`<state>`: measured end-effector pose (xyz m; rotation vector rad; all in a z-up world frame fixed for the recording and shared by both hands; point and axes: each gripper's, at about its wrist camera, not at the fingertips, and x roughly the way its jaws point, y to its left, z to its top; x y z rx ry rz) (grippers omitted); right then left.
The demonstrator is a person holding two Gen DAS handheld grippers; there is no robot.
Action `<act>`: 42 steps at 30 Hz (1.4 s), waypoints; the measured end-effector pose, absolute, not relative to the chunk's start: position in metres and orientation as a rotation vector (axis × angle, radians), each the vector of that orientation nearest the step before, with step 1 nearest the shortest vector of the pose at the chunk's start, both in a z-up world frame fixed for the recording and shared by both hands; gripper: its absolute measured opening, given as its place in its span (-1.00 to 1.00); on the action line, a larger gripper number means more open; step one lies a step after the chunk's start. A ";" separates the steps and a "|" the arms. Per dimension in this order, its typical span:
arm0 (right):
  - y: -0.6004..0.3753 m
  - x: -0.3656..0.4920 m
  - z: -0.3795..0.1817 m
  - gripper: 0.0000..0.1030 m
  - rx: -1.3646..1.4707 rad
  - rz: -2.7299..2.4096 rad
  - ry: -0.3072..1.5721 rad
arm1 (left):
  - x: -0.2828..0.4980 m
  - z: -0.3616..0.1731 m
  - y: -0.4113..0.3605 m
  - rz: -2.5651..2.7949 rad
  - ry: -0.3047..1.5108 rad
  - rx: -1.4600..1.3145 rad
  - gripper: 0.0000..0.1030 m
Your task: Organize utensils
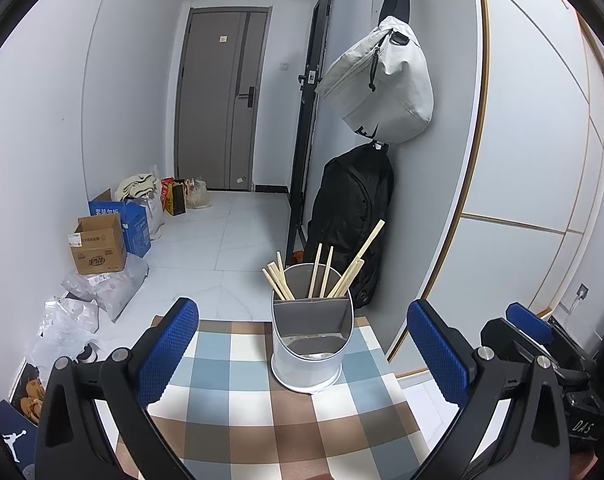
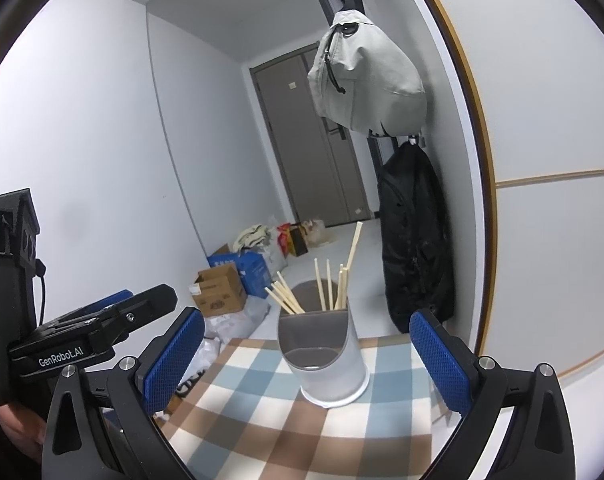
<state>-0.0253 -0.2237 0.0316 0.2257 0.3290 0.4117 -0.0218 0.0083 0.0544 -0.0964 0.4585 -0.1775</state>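
A white utensil holder [image 1: 310,344] with a grey divider stands on a checked tablecloth [image 1: 238,420]. Several wooden chopsticks [image 1: 321,276] stand in its back compartment; the front compartment looks empty. My left gripper [image 1: 302,348] is open and empty, its blue pads on either side of the holder but nearer the camera. My right gripper [image 2: 305,356] is open and empty, framing the same holder [image 2: 325,356] and chopsticks [image 2: 329,288] the same way. The right gripper also shows at the right edge of the left wrist view [image 1: 541,332], and the left gripper at the left of the right wrist view [image 2: 114,312].
The small table ends just behind the holder. A black backpack [image 1: 353,224] and a grey bag [image 1: 381,80] hang on the wall to the right. Cardboard boxes [image 1: 102,244] and plastic bags [image 1: 102,284] lie on the floor at the left. A door [image 1: 222,100] stands at the far end.
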 end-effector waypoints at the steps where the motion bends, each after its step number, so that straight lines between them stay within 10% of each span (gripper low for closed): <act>1: -0.224 -0.025 0.032 1.00 0.225 0.411 0.329 | -0.022 0.054 0.008 -0.180 0.459 -0.099 0.97; 42: -0.222 -0.023 0.031 1.00 0.224 0.414 0.334 | -0.019 0.049 0.008 -0.167 0.459 -0.094 0.97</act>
